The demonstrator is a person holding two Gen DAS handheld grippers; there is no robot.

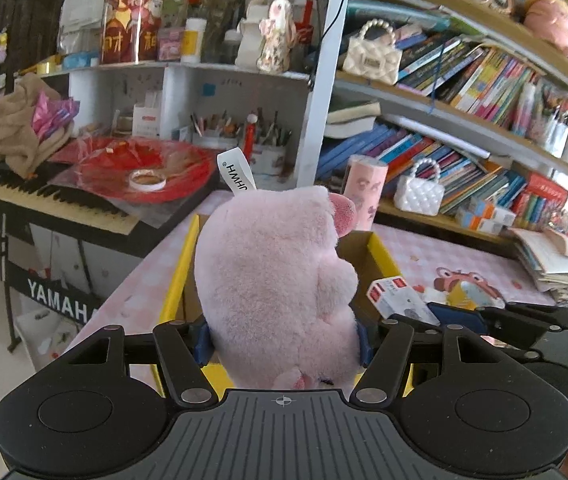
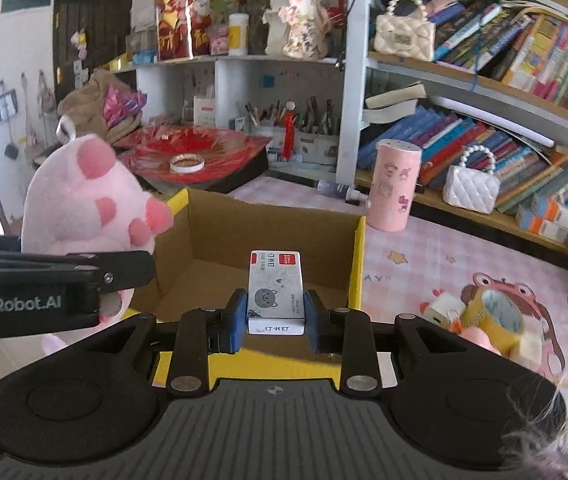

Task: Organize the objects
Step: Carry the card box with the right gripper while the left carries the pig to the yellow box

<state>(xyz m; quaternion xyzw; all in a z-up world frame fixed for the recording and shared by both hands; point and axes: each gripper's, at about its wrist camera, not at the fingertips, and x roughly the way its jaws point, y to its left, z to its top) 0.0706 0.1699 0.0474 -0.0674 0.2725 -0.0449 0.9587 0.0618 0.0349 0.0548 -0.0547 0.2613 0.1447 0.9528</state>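
My left gripper (image 1: 284,340) is shut on a pink plush toy (image 1: 276,272), its blue pads pressed into the plush's sides; a white tag sticks up from the top. The plush (image 2: 84,200) hangs over the left rim of an open cardboard box with yellow edges (image 2: 358,260). My right gripper (image 2: 275,318) is shut on a small white staples box (image 2: 275,288) with a grey cat print, held above the box's near side. In the left wrist view the staples box (image 1: 398,294) shows to the right, and the cardboard box (image 1: 384,256) lies behind the plush.
A pink checked mat (image 2: 424,264) covers the table. On it stand a pink cylinder (image 2: 394,184), a yellow tape roll (image 2: 496,320) and small items. A keyboard (image 1: 44,196) with a red dish (image 1: 144,168) is at left. Crowded bookshelves (image 1: 464,80) rise behind.
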